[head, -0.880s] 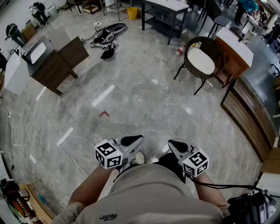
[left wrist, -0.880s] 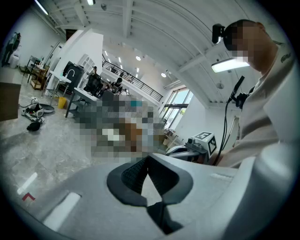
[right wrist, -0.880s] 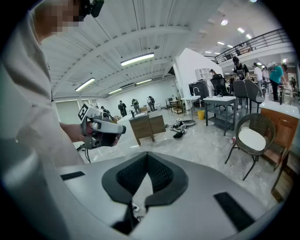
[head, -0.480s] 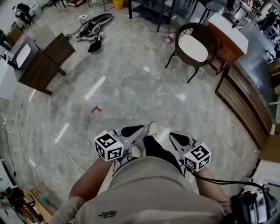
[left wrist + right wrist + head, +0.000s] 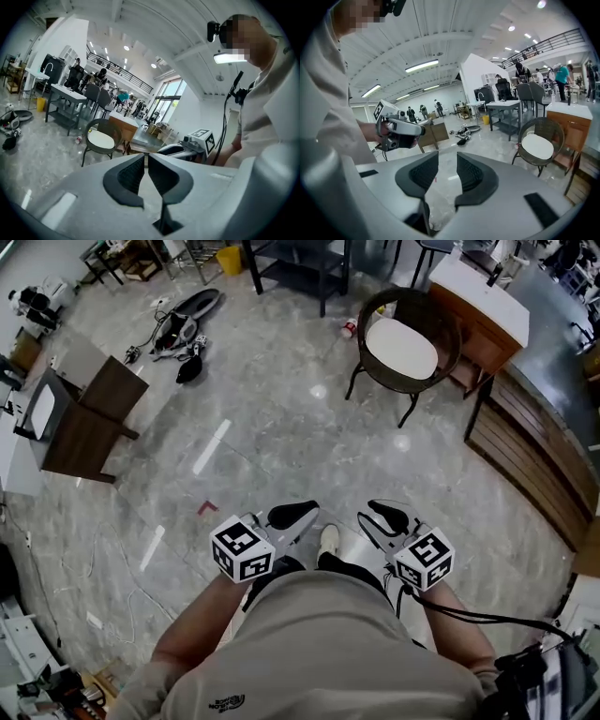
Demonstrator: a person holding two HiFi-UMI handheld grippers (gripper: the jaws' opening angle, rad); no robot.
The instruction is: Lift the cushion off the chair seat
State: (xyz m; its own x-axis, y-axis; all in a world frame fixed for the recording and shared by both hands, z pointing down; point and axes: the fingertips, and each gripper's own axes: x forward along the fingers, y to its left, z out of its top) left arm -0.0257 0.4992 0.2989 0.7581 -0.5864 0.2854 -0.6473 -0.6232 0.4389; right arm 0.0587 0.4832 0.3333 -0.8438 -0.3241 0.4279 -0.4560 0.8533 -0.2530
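Observation:
A dark wicker chair (image 5: 450, 329) stands far ahead on the grey stone floor, with a round white cushion (image 5: 401, 348) lying on its seat. Both also show in the left gripper view, chair (image 5: 114, 135) and cushion (image 5: 100, 139), and in the right gripper view, chair (image 5: 555, 130) and cushion (image 5: 536, 146). My left gripper (image 5: 292, 516) is held at waist height, shut and empty. My right gripper (image 5: 388, 517) is beside it, open with nothing between its jaws. Both are well short of the chair.
A wooden counter with a white top (image 5: 480, 298) stands right behind the chair, and slatted wooden panelling (image 5: 530, 460) runs along the right. A dark wooden desk (image 5: 89, 418) is at the left. Bags (image 5: 180, 331) and a yellow bin (image 5: 228, 259) lie further back.
The person has walked forward: the chair and cushion have come nearer and shifted left in the head view. Both grippers stay at the waist, the left shut and the right open.

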